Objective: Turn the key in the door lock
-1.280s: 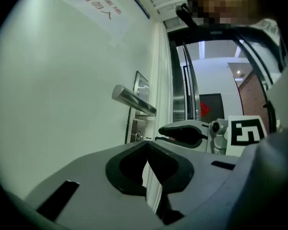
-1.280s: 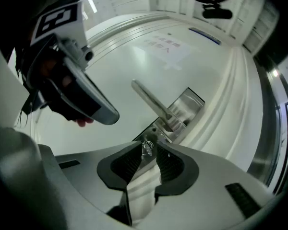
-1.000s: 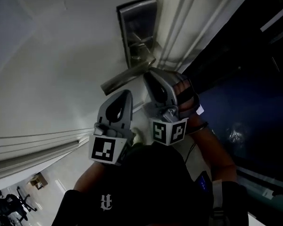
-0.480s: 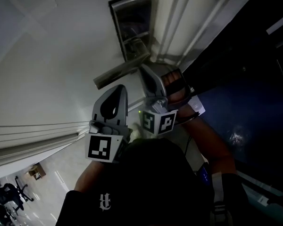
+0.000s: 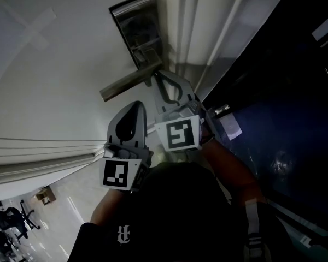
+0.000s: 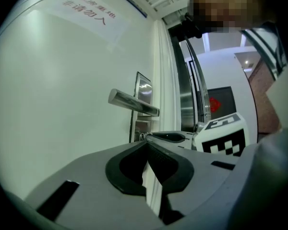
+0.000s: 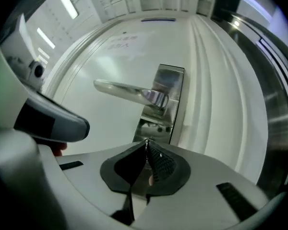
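Your right gripper [image 5: 155, 75] was clenched on the small metal key [image 6: 142, 136]. The key's head showed only as a glint at the jaw tips, and its blade sat in the brushed steel lock plate [image 5: 132, 26] of the white door [image 5: 54, 81], just under the silver lever handle [image 5: 128, 84]. You held that gripper in line with the keyhole and square to the plate, most likely so that a roll of the wrist would turn the key without bending it. Your left gripper [image 5: 138, 106] was pressed shut on nothing. It hung back from the door beside the right one, probably to leave it room. How far round the key stood could not be told.
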Tool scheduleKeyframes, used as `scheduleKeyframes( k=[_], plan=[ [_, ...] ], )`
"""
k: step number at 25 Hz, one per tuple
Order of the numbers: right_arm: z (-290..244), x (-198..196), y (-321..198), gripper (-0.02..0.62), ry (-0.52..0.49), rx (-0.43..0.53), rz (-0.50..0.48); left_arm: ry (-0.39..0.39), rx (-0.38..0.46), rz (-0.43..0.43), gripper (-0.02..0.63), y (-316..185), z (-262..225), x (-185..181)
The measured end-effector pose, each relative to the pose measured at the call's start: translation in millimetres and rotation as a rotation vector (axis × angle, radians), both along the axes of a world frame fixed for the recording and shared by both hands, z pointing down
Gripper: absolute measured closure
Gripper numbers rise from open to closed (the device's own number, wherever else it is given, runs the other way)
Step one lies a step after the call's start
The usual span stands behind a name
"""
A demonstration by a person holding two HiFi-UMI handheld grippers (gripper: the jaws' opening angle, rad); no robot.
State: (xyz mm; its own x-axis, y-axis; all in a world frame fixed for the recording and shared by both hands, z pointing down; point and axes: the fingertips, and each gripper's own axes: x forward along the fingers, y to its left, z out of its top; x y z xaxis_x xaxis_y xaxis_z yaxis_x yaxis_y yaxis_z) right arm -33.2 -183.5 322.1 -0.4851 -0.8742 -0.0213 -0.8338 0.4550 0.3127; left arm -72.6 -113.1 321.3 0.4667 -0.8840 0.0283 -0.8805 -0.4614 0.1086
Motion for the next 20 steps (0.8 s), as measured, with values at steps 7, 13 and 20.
scheduleKeyframes(
  k=[7, 13, 20],
  plan=[
    [1.3, 7.1, -4.2, 0.572, -0.456, -0.285, -0.114, -0.008, 0.010, -0.037, 0.600, 6.9, -1.4, 0.6],
    [6.4, 10.9, -6.8, 0.571, -0.889, -0.554, -0.213, -0.011, 0.007, -0.048, 0.600, 13.0, -2.1, 3.8],
    [2.9, 14.1, -10.4, 0.566, -1.201, -0.700, -0.340, -0.011, 0.008, -0.058, 0.600, 15.3, -1.7, 4.8]
  ],
)
